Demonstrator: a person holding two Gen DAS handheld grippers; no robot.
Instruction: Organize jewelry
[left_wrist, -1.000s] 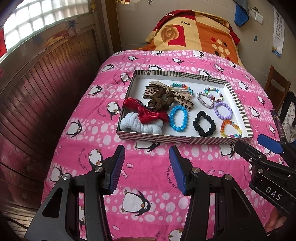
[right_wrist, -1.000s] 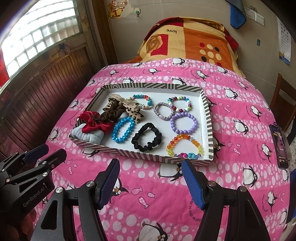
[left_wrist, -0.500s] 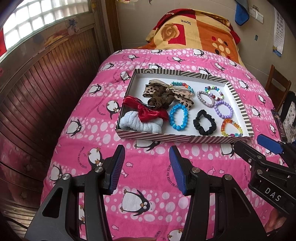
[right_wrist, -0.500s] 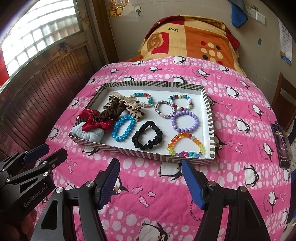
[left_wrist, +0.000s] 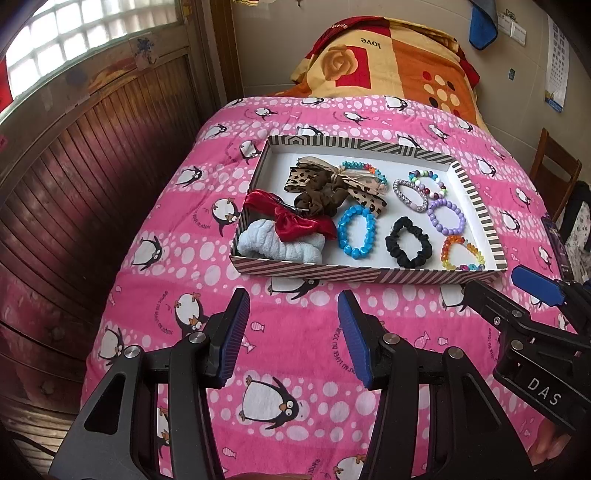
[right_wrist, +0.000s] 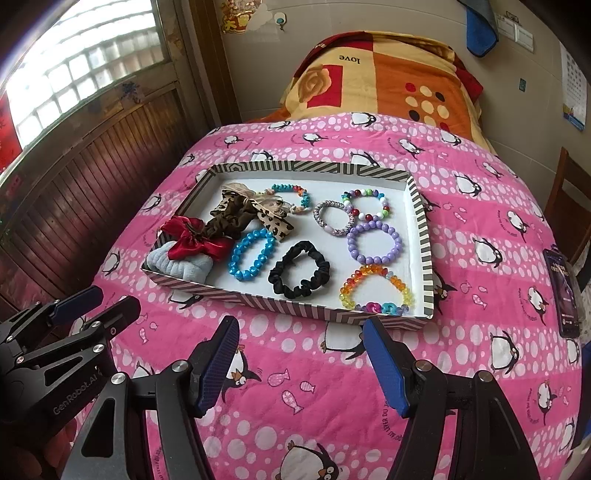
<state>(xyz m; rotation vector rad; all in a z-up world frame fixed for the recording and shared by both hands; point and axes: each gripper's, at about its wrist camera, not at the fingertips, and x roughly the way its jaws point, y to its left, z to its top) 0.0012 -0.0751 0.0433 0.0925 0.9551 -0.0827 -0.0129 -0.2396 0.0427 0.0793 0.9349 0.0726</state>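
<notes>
We see both grippers, left (left_wrist: 293, 332) and right (right_wrist: 301, 363), jaws apart and empty, bottom of frame over pink penguin quilt (right_wrist: 295, 406). Striped jewelry tray (right_wrist: 421, 236) mid-frame. Orange blanket (right_wrist: 388, 77), wood-panelled wall (right_wrist: 92, 166) upper left.

Soft daylight from the glass-block window (right_wrist: 85, 70) at left; sharp frames, fisheye-bent edges, dark corners.
</notes>
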